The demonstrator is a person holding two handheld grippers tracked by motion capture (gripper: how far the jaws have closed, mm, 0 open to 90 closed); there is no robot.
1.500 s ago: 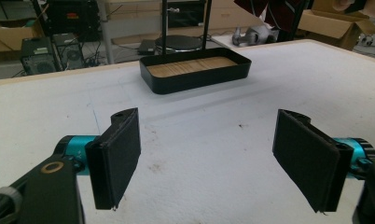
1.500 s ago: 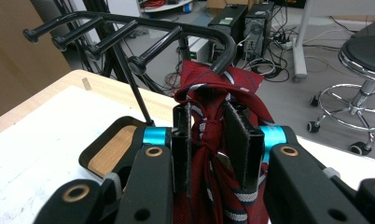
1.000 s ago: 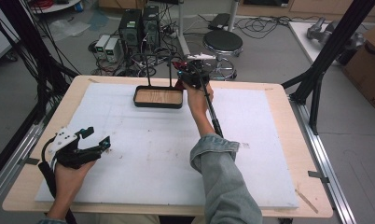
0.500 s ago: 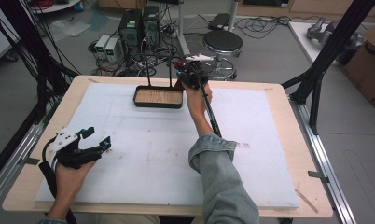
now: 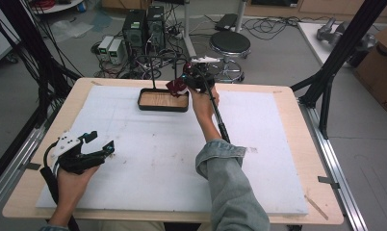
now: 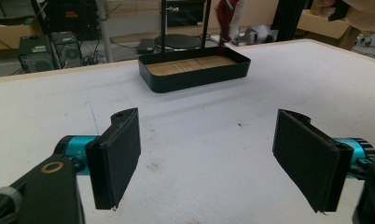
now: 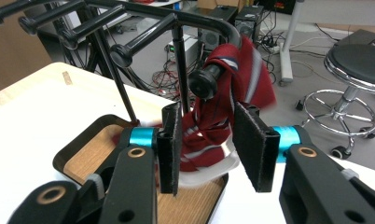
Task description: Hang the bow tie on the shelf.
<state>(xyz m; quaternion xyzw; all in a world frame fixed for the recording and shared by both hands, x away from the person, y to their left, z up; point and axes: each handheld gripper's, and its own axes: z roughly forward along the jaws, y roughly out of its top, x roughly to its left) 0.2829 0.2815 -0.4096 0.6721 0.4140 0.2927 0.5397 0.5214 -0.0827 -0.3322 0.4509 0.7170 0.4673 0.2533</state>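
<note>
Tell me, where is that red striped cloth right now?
The red striped cloth hangs over a black peg of the rack, above the right end of the black tray at the table's far edge, between the right gripper's open jaws.

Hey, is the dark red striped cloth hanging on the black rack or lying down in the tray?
Hanging. The dark red striped cloth is draped over a black rack arm, its lower end dangling above the black wood-bottomed tray.

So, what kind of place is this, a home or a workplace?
Most likely a workplace: a lab or workshop set up for recording. Black desktop computer towers stand on the floor among loose cables, black metal frame struts flank the wooden table, and a round black stool stands behind it.
</note>
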